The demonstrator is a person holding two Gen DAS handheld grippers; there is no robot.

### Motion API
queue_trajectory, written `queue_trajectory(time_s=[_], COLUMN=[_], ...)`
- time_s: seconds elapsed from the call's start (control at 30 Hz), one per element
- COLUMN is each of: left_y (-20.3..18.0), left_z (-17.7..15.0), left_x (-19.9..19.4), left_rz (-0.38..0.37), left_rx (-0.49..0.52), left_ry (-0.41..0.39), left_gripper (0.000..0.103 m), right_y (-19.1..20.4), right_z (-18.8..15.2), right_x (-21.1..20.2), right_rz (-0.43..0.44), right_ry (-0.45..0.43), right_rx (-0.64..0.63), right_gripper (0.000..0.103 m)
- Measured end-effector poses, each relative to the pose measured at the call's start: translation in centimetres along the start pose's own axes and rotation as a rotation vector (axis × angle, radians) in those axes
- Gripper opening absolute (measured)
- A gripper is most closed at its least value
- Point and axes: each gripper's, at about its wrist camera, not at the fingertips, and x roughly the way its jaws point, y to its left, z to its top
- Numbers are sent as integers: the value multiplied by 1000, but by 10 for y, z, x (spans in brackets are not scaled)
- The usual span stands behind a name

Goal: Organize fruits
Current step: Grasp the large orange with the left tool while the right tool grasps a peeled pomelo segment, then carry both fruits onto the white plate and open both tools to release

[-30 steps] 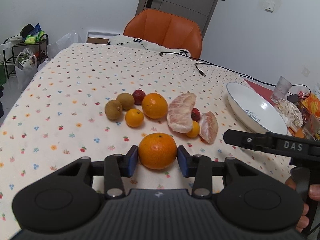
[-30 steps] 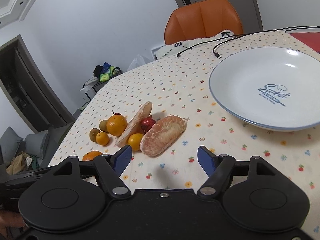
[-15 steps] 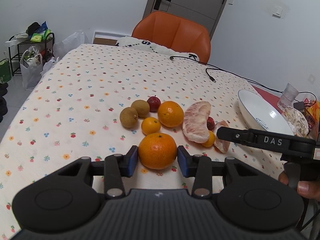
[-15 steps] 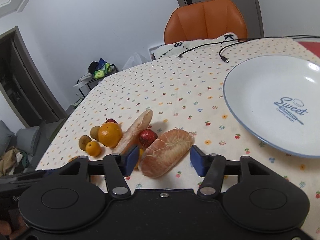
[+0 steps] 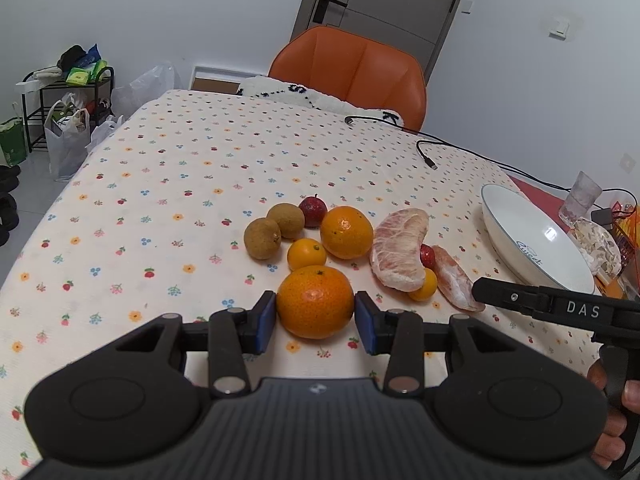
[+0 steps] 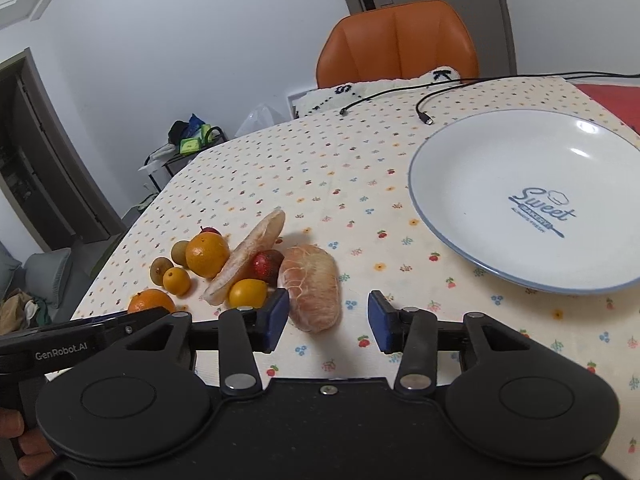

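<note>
Here my left gripper (image 5: 315, 316) clamps an orange (image 5: 315, 302) above the tablecloth (image 5: 168, 184); my right gripper (image 6: 328, 322) stands open around a peeled pomelo piece (image 6: 314, 286) lying left of the plate (image 6: 480, 184).

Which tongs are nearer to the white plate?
Right. The right tongs straddle a peeled pomelo segment just left of the white plate. The left tongs grip an orange beyond the fruit cluster, farther away.

Glossy white plate (image 6: 500, 184) on matt floral cloth (image 6: 320, 168); dimpled orange (image 5: 315, 302) peel.
</note>
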Motion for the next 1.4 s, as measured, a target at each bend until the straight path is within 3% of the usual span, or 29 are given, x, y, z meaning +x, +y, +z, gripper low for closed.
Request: queue_trajectory(time_s=[0.33,0.5,1.03,1.4], left_y=[2,0,-36,-77], left_z=[0,2,17,21], left_x=[1,-2,-4,4], left_rz=[-10,-15,-43,-91], left_rx=[1,1,64,126], left_ry=[0,-11,-49,-58], left_gripper=[41,41,41,41], right_y=[17,15,-8,-43], right_z=[3,4,13,16], right_x=[23,23,-26,-57], right_rz=[5,2,44,-3], right_ry=[9,0,-107,-184], right_rx=[-61,-64,-3,48], right_gripper=[43,33,33,33])
